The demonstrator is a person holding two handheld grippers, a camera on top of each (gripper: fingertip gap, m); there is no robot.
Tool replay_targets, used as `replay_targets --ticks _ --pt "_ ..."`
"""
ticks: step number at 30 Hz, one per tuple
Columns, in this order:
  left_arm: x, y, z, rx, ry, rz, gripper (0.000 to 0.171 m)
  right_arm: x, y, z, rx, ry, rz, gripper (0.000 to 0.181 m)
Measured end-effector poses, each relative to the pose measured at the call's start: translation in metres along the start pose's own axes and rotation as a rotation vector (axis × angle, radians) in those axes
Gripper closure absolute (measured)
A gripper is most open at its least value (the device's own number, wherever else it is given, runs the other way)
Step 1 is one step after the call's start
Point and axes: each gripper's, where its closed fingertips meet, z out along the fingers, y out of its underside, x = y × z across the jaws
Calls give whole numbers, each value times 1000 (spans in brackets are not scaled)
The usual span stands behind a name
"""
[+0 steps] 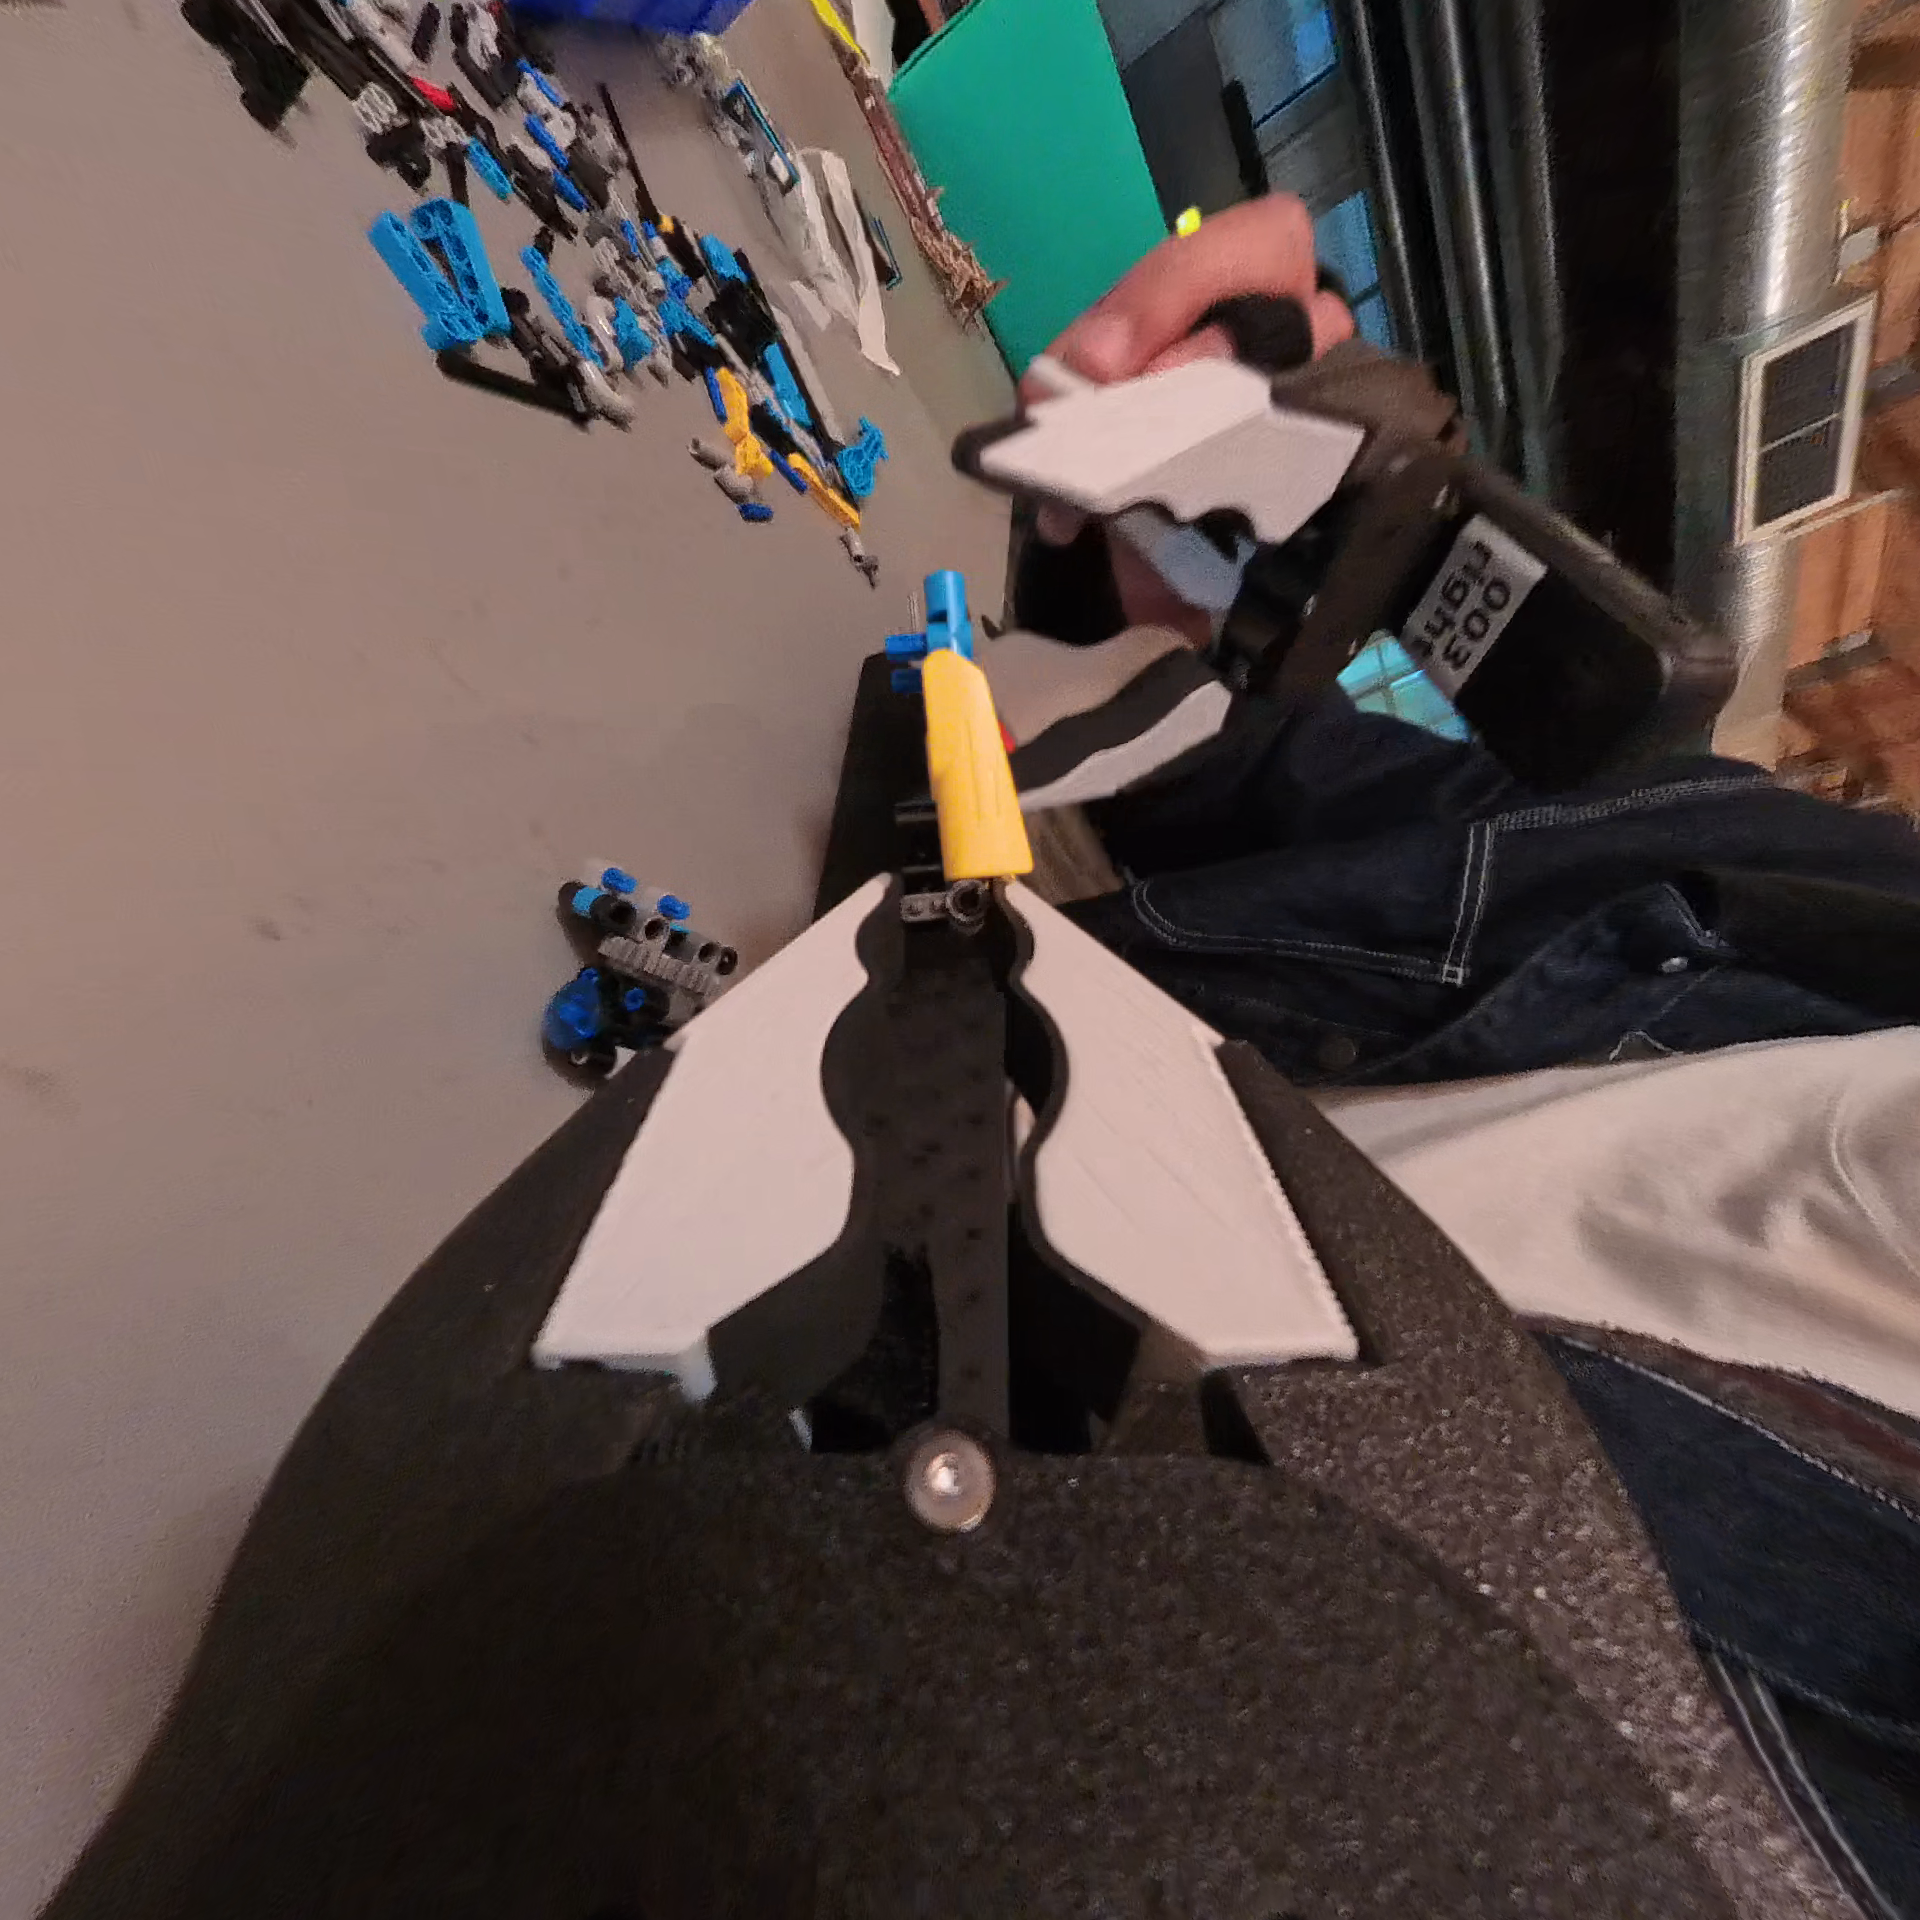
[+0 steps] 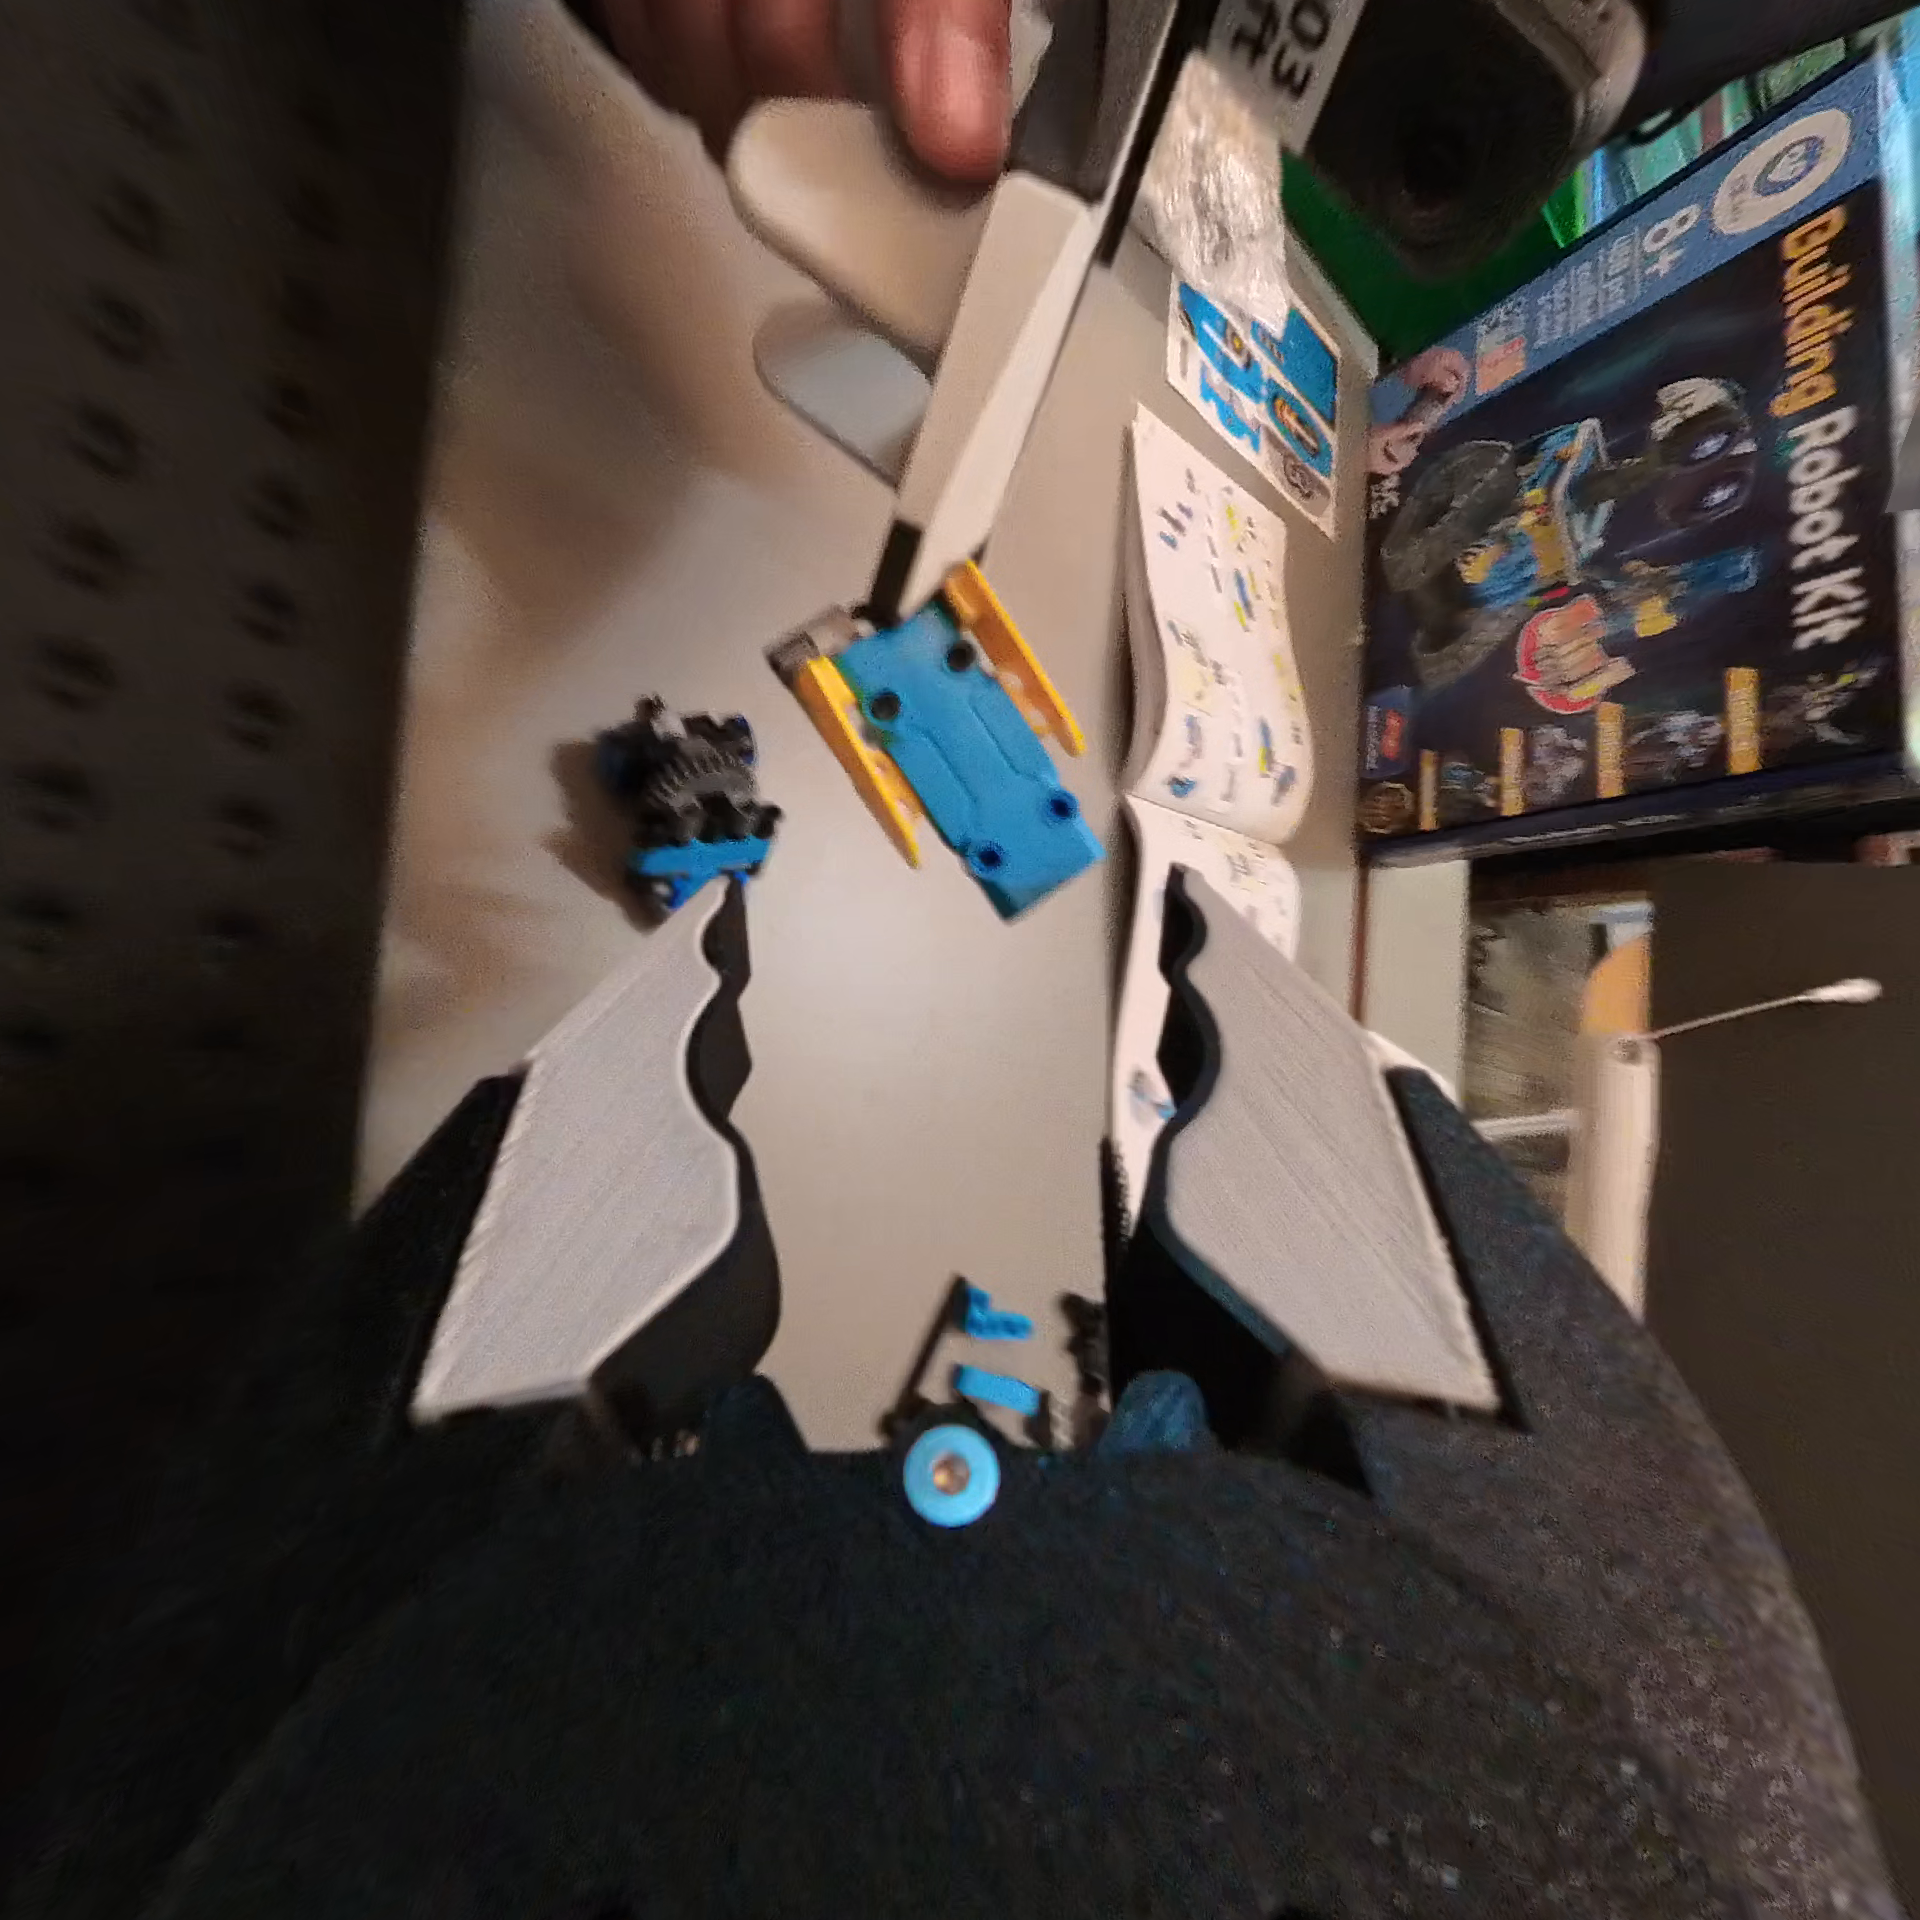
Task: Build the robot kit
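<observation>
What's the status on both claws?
Left claw shut on blue-yellow assembly, held above table. Right claw open, empty. Small black-blue assembly lying nearby.

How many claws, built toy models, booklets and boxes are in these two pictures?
Claws: 2, left claw and right claw
Built models: 2, blue-and-yellow model and black-and-blue model
Booklet: 1
Kit box: 1
Total: 6

blue-yellow brick assembly [image 2: 940, 748] pinched in left gripper [image 1: 948, 899], above table.
</observation>
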Motion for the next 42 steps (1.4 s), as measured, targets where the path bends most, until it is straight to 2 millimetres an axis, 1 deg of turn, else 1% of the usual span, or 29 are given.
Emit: replay_targets --ticks 1,2,3,5,6,7,9,10,12,14,16,19,23,25,26,27,28,29,31,32,35,38,42 --pt "2 1 -2 -15 6 2 157 4 2 -2 -23 -13 -13 100" --pt "3 4 -3 -44 17 -15 157 4 -4 -3 -8 -44 0 97" --pt "2 9 -3 -76 11 -29 157 -1 -16 -5 48 -95 7 100" --pt "5 17 4 -152 39 -45 157 -18 -41 -5 133 -222 8 107" --pt "7 20 8 -178 51 -56 157 -24 -49 -2 143 -253 -21 110" --pt "7 21 11 -198 52 -66 157 -30 -52 1 135 -287 -51 116" --pt "14 24 15 -236 112 -94 157 -37 -48 9 76 -318 -102 121" --pt "14 23 16 -234 111 -99 157 -39 -43 12 42 -319 -131 132" --pt "11 23 16 -231 102 -101 157 -40 -39 13 19 -308 -160 138" --pt "12 25 17 -235 117 -115 157 -42 -40 12 29 -318 -150 139" --pt "8 22 18 -215 100 -120 157 -41 -36 14 31 -307 -128 138" --pt "1 24 21 -212 68 -101 157 -45 -32 18 47 -323 -57 137" --pt "1 26 24 -221 100 -115 157 -49 -32 16 56 -346 -32 138" --pt "-1 21 24 -194 111 -116 157 -46 -29 17 42 -352 -4 139" --pt "-4 17 22 -176 103 -82 155 -42 -26 19 19 -357 35 139" --pt "-10 15 18 -168 78 -30 148 -42 -22 20 -9 -383 64 139" --pt "-20 12 13 -157 31 44 132 -41 -15 21 -43 -404 88 139" --pt "-36 11 7 -153 -49 144 119 -40 -10 24 -71 -424 118 139" --pt "-70 14 -3 -175 -264 408 107 -42 -9 27 -69 -485 197 139" --pt "-79 19 -4 -202 -333 516 103 -45 -9 29 -72 -520 229 139" --pt "-80 38 6 -303 -377 682 99 -51 -3 38 -146 -551 207 139" --pt "-90 43 14 -354 -453 771 100 -57 1 46 -196 -586 198 139" --pt "-92 46 21 -388 -472 812 102 -56 6 52 -247 -581 166 139"
